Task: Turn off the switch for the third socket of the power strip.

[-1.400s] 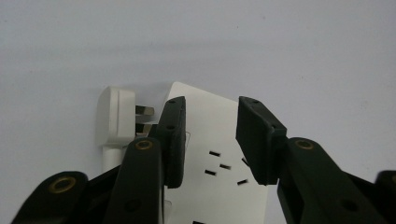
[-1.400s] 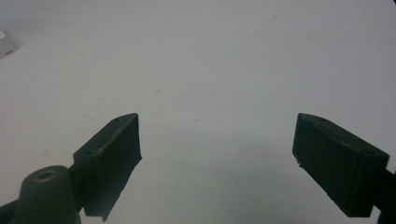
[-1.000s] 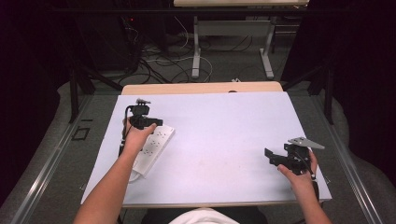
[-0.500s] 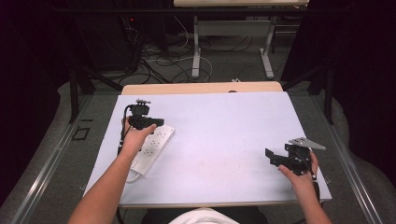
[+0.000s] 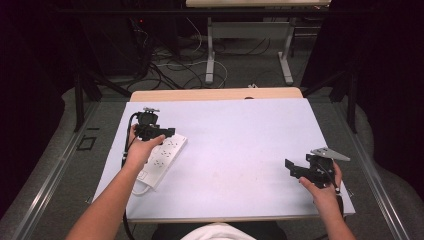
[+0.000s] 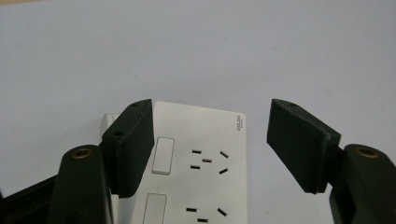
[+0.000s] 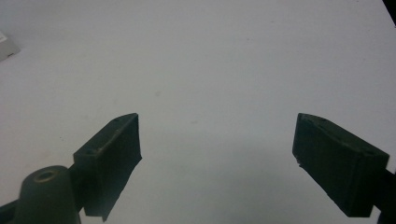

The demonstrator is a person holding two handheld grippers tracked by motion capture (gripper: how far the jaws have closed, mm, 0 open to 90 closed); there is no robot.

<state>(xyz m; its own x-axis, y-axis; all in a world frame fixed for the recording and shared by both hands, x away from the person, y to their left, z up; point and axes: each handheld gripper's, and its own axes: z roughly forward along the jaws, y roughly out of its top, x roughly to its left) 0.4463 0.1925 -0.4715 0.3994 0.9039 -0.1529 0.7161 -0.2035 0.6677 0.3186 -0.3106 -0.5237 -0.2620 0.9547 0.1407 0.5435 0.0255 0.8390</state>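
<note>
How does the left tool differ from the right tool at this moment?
The left tool hangs over the white power strip; the right tool hangs over bare table. The left tool's jaws have just been opening, with the strip's end between them; the right tool's jaws have nothing between them. Both are black, hand-held, jaws apart.
</note>
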